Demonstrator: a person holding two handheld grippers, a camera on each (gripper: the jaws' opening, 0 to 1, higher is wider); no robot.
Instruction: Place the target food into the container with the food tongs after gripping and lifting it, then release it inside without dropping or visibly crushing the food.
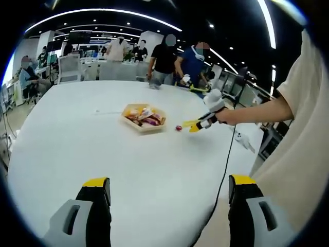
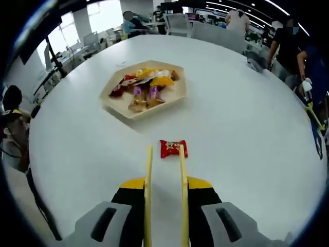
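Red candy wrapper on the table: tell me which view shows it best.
The right gripper view. The red candy wrapper lies close, right at the yellow tong tips, its print faintly visible, apart from the tray. In the left gripper view it is a tiny red speck beside the tongs, far across the table.

Left gripper (image 1: 169, 193) low over white table (image 1: 103, 154), jaws wide apart, nothing between. Tray (image 1: 144, 118) of wrapped snacks mid-table. Right gripper (image 1: 191, 125) in from right with yellow tongs, tips just beside red candy (image 1: 179, 127) near tray. People standing at far edge.
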